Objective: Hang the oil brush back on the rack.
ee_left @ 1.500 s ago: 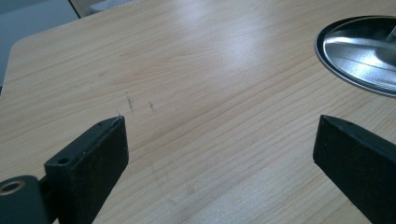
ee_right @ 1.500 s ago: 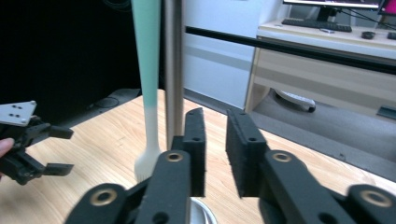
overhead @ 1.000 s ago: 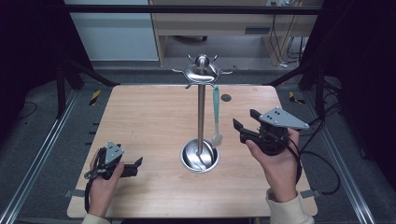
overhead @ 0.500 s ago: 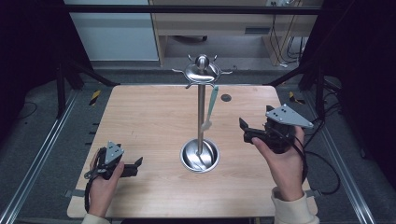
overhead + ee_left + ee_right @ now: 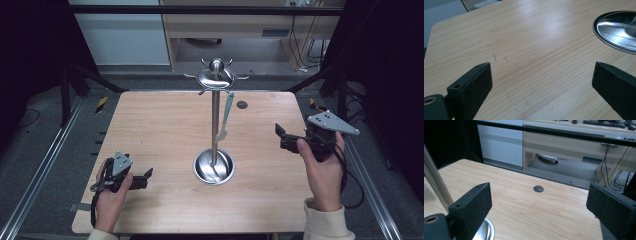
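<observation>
1. We see a wooden table (image 5: 165, 130) with a metal stand (image 5: 215, 125) near its middle; the stand's upright pole rises from a round dished base (image 5: 213, 167) to a domed top ringed with hooks (image 5: 216, 77).
2. A pale green utensil (image 5: 226, 116) hangs from a hook on the right side of the top; it tilts inward, its lower end close beside the pole above the base; we cannot tell whether it touches the pole.
3. The left gripper (image 5: 145, 176) lies low near the table's front left corner, held by the left hand (image 5: 111, 192); in the left gripper view (image 5: 541, 82) its jaws stand wide apart with bare wood between them, and the base's rim (image 5: 617, 31) shows at the upper right.
4. The right gripper (image 5: 281, 136) is held by the right hand (image 5: 322, 170) above the table's right edge, well apart from the stand; in the right gripper view (image 5: 539, 207) its jaws gape wide and hold nothing; the pole (image 5: 436, 182) crosses at the left.
5. A small round hole (image 5: 242, 104) sits in the table near its far edge, right of the stand.
</observation>
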A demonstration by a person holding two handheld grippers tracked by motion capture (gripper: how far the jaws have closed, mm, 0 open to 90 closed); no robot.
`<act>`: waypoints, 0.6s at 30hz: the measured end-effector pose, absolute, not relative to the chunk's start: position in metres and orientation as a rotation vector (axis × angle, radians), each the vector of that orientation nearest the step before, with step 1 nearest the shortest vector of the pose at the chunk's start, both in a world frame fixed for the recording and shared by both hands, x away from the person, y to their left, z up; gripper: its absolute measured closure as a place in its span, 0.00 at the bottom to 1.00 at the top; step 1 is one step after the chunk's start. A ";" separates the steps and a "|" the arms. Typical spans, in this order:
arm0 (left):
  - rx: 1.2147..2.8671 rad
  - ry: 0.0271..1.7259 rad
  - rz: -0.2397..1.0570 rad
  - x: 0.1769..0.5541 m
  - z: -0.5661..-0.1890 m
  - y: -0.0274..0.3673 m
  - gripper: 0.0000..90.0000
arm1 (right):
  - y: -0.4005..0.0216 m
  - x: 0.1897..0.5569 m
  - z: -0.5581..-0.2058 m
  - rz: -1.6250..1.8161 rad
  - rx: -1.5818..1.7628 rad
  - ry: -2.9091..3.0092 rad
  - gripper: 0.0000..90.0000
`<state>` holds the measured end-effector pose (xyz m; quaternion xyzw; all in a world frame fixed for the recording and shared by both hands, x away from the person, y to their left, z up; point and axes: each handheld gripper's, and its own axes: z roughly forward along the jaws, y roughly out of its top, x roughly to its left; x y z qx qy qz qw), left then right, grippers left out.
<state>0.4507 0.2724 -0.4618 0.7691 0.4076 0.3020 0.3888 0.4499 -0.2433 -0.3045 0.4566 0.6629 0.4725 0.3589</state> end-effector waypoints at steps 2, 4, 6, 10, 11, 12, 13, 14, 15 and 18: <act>1.954 1.037 0.768 0.450 -0.461 0.272 0.03 | -0.250 0.452 -0.307 1.204 1.191 1.700 0.08; 1.950 1.034 0.772 0.450 -0.461 0.272 0.03 | -0.255 0.454 -0.310 1.201 1.211 1.696 0.09; 1.952 1.036 0.771 0.450 -0.461 0.272 0.03 | -0.260 0.457 -0.314 1.184 1.224 1.704 0.09; 1.948 1.034 0.774 0.450 -0.461 0.273 0.03 | -0.266 0.464 -0.325 1.153 1.245 1.717 0.09; 1.948 1.035 0.773 0.450 -0.461 0.273 0.03 | -0.267 0.467 -0.328 1.146 1.257 1.719 0.09; 1.947 1.035 0.773 0.450 -0.461 0.273 0.03 | -0.268 0.469 -0.331 1.137 1.263 1.722 0.09; 1.947 1.036 0.773 0.450 -0.461 0.273 0.03 | -0.269 0.471 -0.335 1.133 1.271 1.728 0.09; 1.946 1.036 0.773 0.450 -0.461 0.273 0.03 | -0.270 0.474 -0.339 1.125 1.280 1.733 0.09; 1.946 1.035 0.773 0.450 -0.461 0.273 0.03 | -0.271 0.477 -0.342 1.112 1.284 1.744 0.09; 1.948 1.034 0.772 0.450 -0.461 0.273 0.03 | -0.275 0.486 -0.354 1.088 1.312 1.762 0.10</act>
